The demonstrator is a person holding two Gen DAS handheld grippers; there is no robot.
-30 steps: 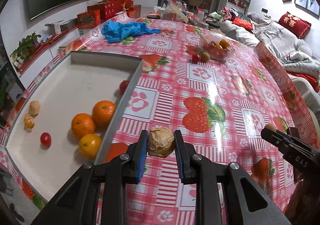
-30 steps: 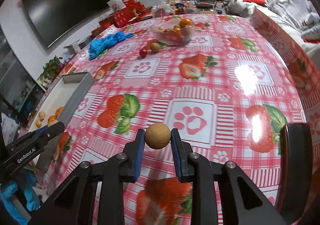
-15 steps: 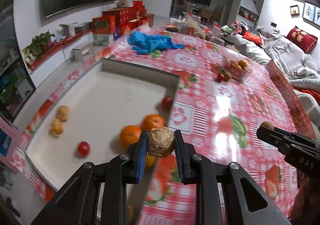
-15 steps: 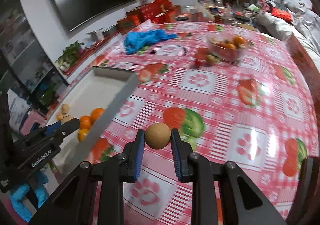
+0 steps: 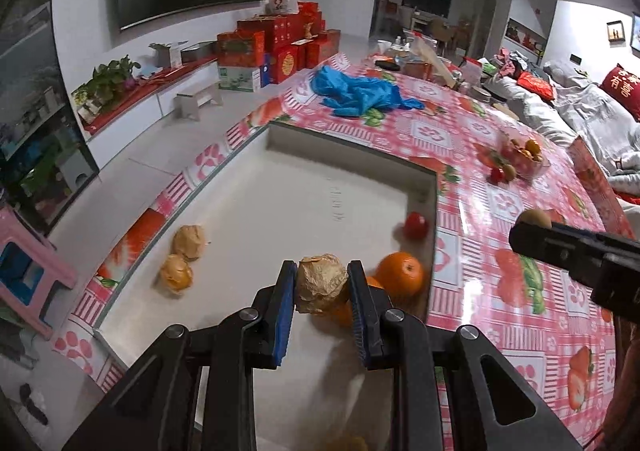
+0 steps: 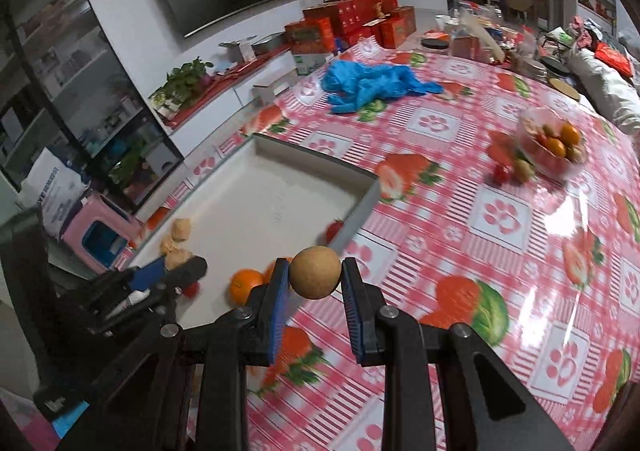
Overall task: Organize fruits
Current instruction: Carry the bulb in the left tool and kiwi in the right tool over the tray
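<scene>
Now the left tongs point(image 5: 322, 283) are closed on a papery husked fruit point(image 5: 321, 283), pinched between the blue pads point(image 5: 285, 315) and held above the white tray point(image 5: 280, 187), near its 6 o'clock edge. Inside the tray, two more husked fruits point(image 5: 182, 255) lie together at about 9 o'clock, an orange point(image 5: 401, 278) sits just beside the right wall at 4 o'clock, and a small red fruit point(image 5: 416, 225) lies a little beyond it by the same wall. The right tongs point(image 6: 315, 278) are closed on a round tan fruit point(image 6: 315, 278), held over the red checked table point(image 6: 500, 251) just outside the tray's right wall. Farther off at 1 o'clock, a clear bowl of fruit point(image 6: 554, 147) stands on the table, with two loose fruits point(image 6: 512, 171) just beside it. A blue cloth point(image 6: 372, 85) lies at 12 o'clock.
</scene>
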